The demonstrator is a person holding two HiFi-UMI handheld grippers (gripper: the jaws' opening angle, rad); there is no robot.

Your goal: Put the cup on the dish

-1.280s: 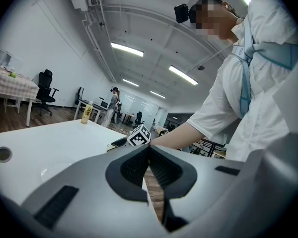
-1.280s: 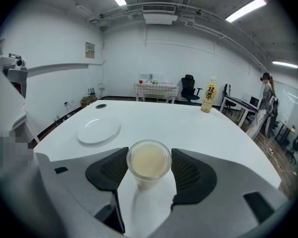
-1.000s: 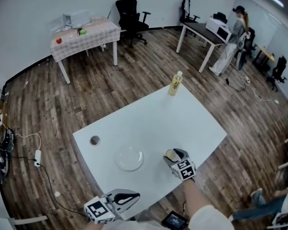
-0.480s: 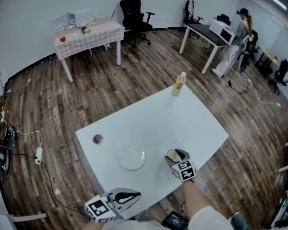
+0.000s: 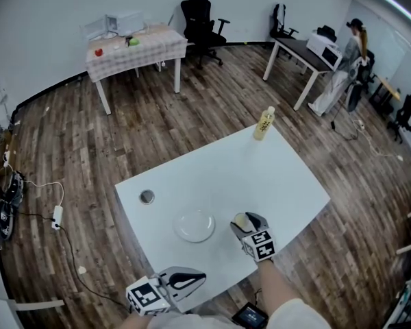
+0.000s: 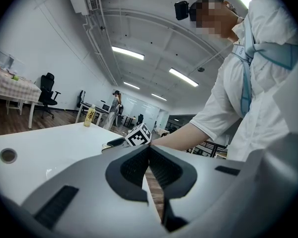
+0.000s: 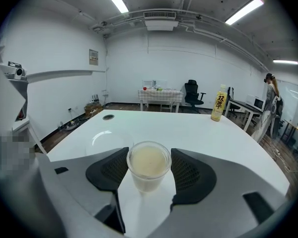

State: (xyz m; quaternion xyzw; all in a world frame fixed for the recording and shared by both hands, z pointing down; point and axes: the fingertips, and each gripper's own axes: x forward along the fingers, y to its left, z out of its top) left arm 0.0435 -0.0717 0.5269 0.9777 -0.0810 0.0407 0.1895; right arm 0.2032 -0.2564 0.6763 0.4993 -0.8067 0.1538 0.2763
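A clear plastic cup (image 5: 243,221) of pale liquid sits between the jaws of my right gripper (image 5: 245,222), near the white table's front edge. In the right gripper view both pads press the sides of the cup (image 7: 148,165), so my right gripper (image 7: 149,168) is shut on it. The round glassy dish (image 5: 194,225) lies on the table just left of the cup, and shows faintly as a dish (image 7: 111,138) ahead and left. My left gripper (image 5: 200,277) hangs off the table's near edge, shut and empty; its jaws (image 6: 149,150) meet at the tips.
A yellow drink bottle (image 5: 264,123) stands at the table's far corner. A round cable hole (image 5: 146,197) is in the table (image 5: 288,184) left of the dish. A dark device (image 5: 249,315) lies on the floor below. Desks, chairs and a person (image 5: 346,67) are far off.
The right gripper with the cup has drawn a little closer to the dish. The head view has shifted slightly. The left gripper has stayed put.
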